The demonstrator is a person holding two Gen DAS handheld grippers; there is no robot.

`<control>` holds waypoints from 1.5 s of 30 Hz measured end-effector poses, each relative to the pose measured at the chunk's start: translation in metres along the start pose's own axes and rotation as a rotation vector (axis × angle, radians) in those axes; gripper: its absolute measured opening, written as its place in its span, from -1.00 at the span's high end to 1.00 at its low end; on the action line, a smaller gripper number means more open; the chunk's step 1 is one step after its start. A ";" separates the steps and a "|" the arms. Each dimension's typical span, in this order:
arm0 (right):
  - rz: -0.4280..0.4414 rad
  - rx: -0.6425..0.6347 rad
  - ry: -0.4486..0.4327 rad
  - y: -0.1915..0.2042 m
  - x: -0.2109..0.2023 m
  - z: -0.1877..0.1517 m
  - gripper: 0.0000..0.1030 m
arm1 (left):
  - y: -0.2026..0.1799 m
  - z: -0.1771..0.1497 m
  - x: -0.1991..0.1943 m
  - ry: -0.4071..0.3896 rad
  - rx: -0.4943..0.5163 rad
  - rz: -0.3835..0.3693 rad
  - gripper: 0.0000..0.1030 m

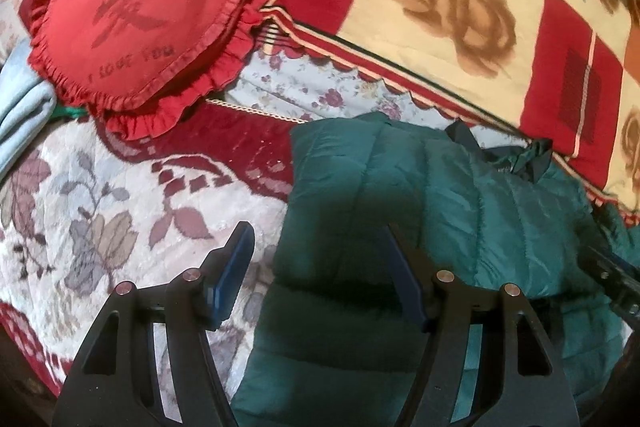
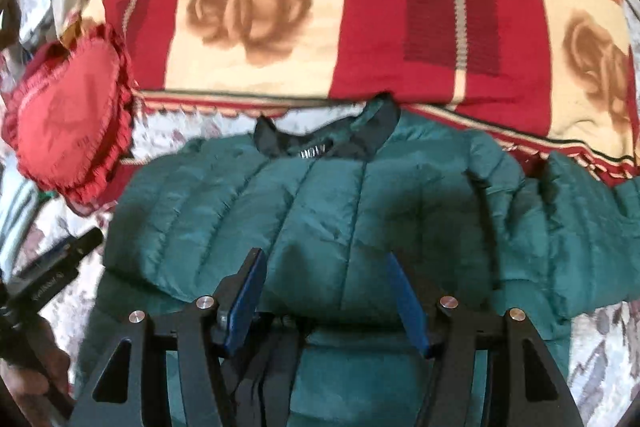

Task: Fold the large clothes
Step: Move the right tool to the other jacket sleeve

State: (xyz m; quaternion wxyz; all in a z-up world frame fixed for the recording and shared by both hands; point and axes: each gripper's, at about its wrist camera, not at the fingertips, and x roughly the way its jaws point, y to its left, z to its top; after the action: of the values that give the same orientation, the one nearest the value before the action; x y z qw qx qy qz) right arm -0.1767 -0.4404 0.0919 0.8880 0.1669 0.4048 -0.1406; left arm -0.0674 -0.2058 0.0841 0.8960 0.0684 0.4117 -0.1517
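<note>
Green jacket (image 2: 320, 227) spread flat on the bed, collar toward the checked blanket (image 2: 360, 27), both left gripper (image 1: 320, 275) and right gripper (image 2: 324, 291) above it with fingers spread, empty; likely to slip or bunch if pinched too shallow.

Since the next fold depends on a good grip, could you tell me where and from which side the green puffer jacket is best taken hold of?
Probably the sleeve still spread out to the right of the green puffer jacket. It lies flat on the bed, clear of the heart pillow, so the open right gripper could come from the right and pinch the sleeve's outer edge.
</note>
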 end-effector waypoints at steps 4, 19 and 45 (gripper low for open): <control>-0.070 0.001 0.034 -0.006 0.030 0.000 -0.16 | -0.004 -0.006 0.025 0.066 0.013 0.003 -0.29; -0.101 0.035 -0.011 -0.023 -0.003 -0.002 -0.16 | -0.011 -0.009 0.039 0.089 0.016 0.014 -0.29; -0.078 0.048 0.016 -0.017 -0.062 -0.057 -0.16 | -0.018 -0.022 -0.041 -0.027 0.020 -0.090 -0.29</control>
State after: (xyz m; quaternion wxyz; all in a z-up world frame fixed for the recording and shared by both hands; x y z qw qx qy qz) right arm -0.2606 -0.4258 0.1014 0.8743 0.1735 0.4147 -0.1834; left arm -0.1146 -0.2086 0.1008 0.8930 0.0566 0.4007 -0.1969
